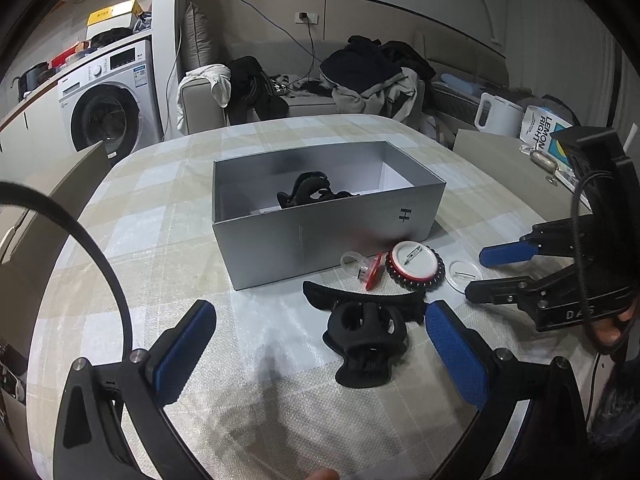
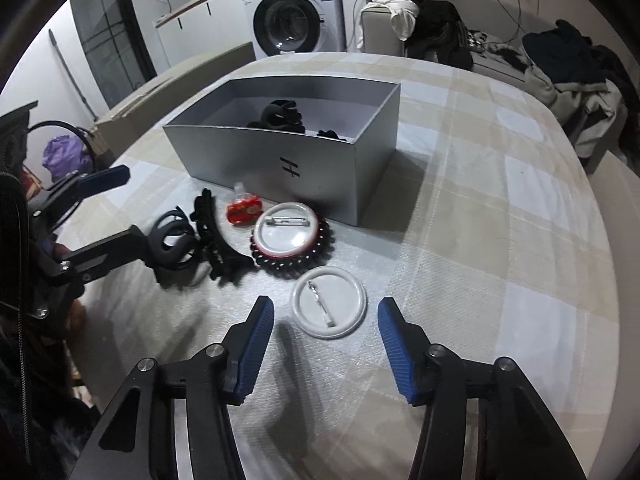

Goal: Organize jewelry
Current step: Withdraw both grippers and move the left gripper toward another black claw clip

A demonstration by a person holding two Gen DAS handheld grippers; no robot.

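My right hand-held gripper (image 2: pixel 326 342) stands partly spread around the white pin badge (image 2: pixel 329 307), which lies flat on the bench (image 2: pixel 480 280) near the grey box (image 2: pixel 280 160); its pads are clear of the rim. My left hand-held gripper (image 1: pixel 320 344) is wide, astride the black hair claw (image 1: pixel 366 338), gripping nothing. Risk: the badge is thin and flat, so closing pads may ride over it or skid it into the beaded badge (image 2: pixel 290 236) just beyond.

Each fisheye camera sat low on its own hand-held gripper, angled down across the counter (image 1: pixel 168 216) from close range. Both views shared the grey box (image 1: pixel 320 240), the washing machine (image 2: pixel 298 8) and the sofa (image 1: pixel 304 100) behind.
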